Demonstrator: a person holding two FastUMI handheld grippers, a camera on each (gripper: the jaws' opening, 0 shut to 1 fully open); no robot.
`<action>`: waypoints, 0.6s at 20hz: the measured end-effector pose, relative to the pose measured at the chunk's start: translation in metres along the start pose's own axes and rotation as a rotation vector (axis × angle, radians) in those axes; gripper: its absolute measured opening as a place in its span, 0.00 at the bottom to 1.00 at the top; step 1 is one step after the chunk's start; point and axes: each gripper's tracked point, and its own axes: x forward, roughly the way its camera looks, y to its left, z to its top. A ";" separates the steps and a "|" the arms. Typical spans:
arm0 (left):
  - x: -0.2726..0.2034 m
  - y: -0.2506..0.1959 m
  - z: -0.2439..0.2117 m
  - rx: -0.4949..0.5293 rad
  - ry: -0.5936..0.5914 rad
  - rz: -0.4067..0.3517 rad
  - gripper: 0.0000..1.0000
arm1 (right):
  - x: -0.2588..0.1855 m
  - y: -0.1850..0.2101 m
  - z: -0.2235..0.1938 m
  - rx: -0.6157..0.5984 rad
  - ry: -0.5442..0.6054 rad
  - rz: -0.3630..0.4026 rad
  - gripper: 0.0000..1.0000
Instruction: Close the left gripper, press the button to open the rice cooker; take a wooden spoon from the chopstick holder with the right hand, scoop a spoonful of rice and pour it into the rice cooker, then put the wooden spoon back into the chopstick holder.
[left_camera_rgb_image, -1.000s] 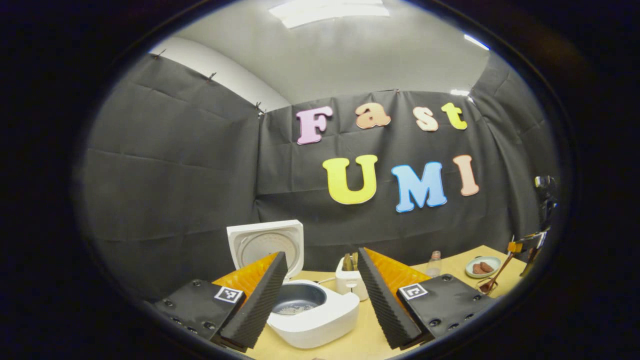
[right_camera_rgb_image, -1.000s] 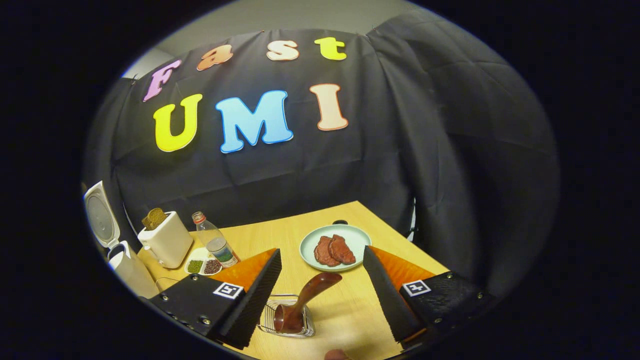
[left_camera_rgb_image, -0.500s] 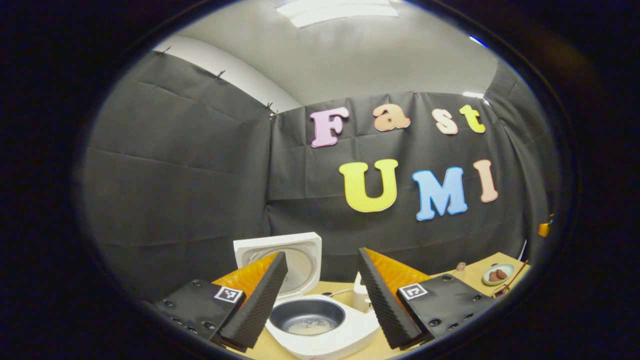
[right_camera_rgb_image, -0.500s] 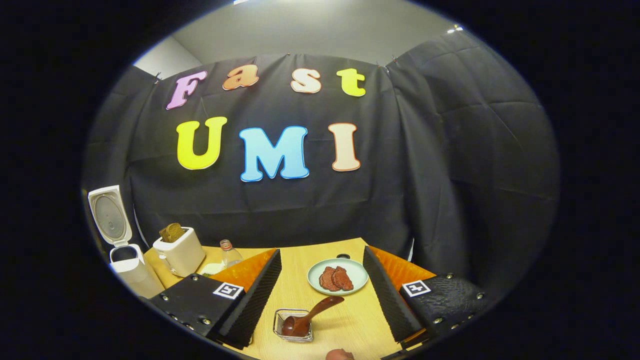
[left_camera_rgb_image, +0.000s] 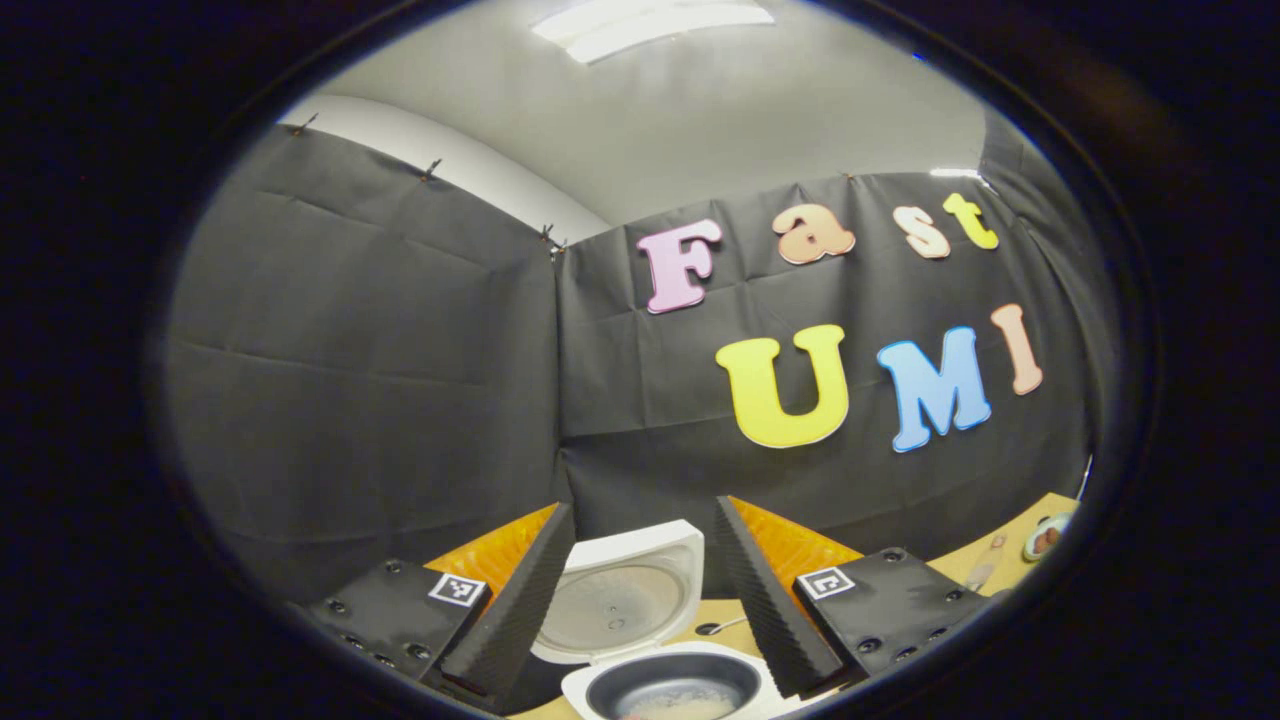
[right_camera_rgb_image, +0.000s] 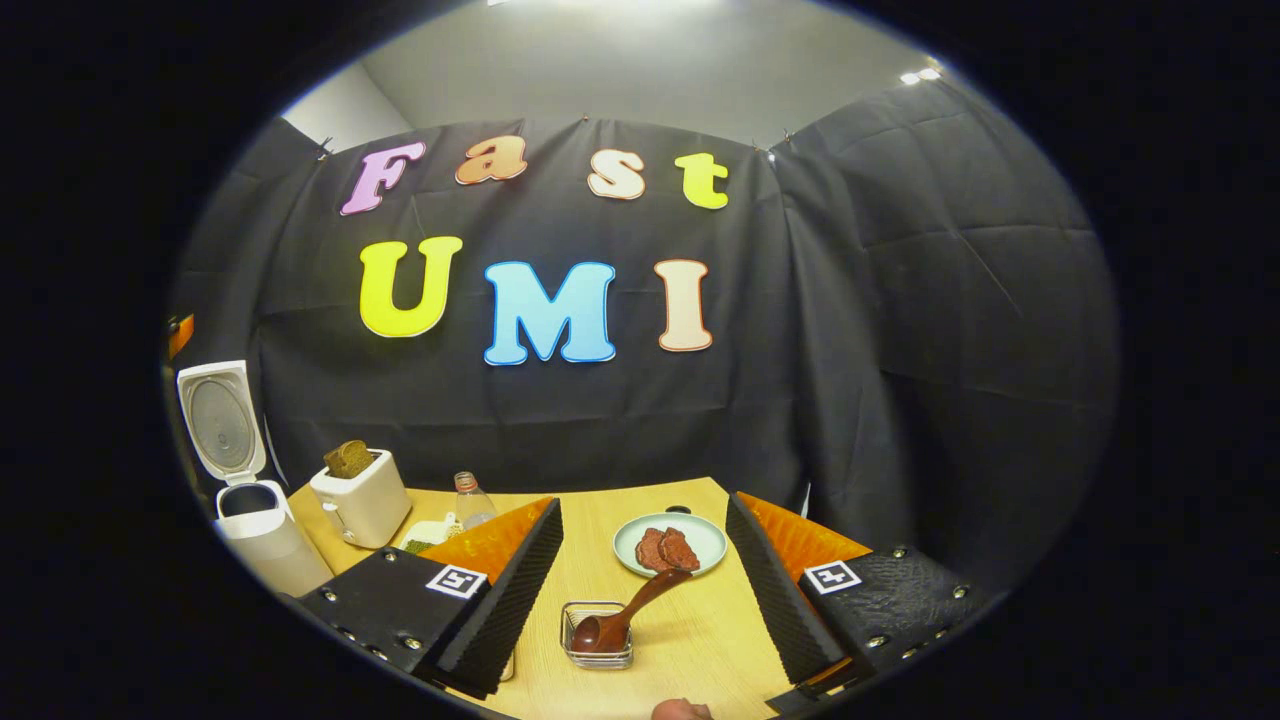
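Both the left gripper (left_camera_rgb_image: 640, 590) and right gripper (right_camera_rgb_image: 645, 590) are gaping empty, while the spoon (right_camera_rgb_image: 625, 612), at lower centre in the holder (right_camera_rgb_image: 597, 634), is looking light, stiff and smooth, best pinched mid-handle.

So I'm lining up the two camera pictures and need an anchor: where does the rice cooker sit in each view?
Left gripper view: the rice cooker sits bottom centre between the left gripper fingers, lid up, pot open.
Right gripper view: the rice cooker stands at the far left edge of the table, left of the toaster.
Shared landmark: the green plate of meat.
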 end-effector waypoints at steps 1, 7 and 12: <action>0.011 0.004 -0.001 0.005 -0.005 0.010 0.97 | -0.003 0.000 -0.002 0.007 0.004 -0.008 0.96; 0.077 0.027 -0.026 -0.027 0.010 0.067 0.97 | -0.023 -0.006 -0.008 0.034 0.007 -0.067 1.00; 0.134 0.046 -0.060 -0.063 0.087 0.092 0.97 | -0.030 -0.008 -0.018 0.039 0.028 -0.095 1.00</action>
